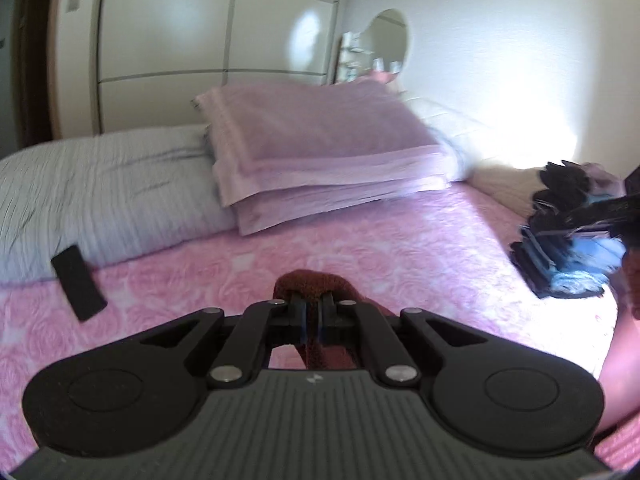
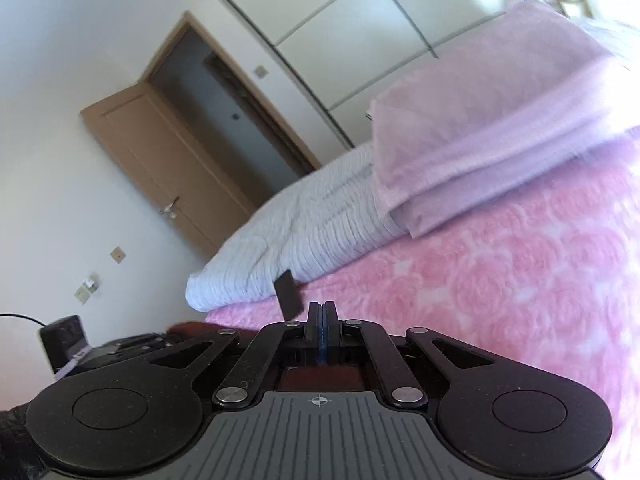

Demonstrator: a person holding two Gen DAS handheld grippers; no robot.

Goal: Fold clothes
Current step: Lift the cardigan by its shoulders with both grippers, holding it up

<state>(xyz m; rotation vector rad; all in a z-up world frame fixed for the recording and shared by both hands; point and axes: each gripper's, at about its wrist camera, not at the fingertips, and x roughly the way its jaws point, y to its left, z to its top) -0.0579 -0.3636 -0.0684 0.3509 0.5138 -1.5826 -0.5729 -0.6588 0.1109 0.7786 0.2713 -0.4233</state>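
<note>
We see a dark red terry-cloth garment [image 1: 316,280] pinched between the fingers of the left gripper [image 1: 313,314]; its bunched fold rises just past the fingertips and more of it hangs back beneath the linkage, above the pink rose-patterned bedspread [image 1: 400,248]. The left fingers stand narrow, with only the cloth between the pads. In the right wrist view, the right gripper [image 2: 321,316] has its two pads pressed flat together, and we cannot tell whether any cloth is caught there; a strip of the same dark red cloth [image 2: 320,378] shows under the linkage behind the fingers and a further patch to their left. Ahead of the left fingers and a little to the right lies one stack of folded lilac sheets or towels [image 1: 320,148]; we cannot count its layers surely. Left of that stack lies one grey ribbed pillow [image 1: 100,184], and against its near edge leans one flat black rectangular object [image 1: 78,282], which the right view shows just beyond the right fingertips. Far to the right of the left fingers sits one pile of dark and blue folded clothes [image 1: 568,256], blurred. One brown wooden door [image 2: 160,160] stands open beyond the right fingers.
</note>
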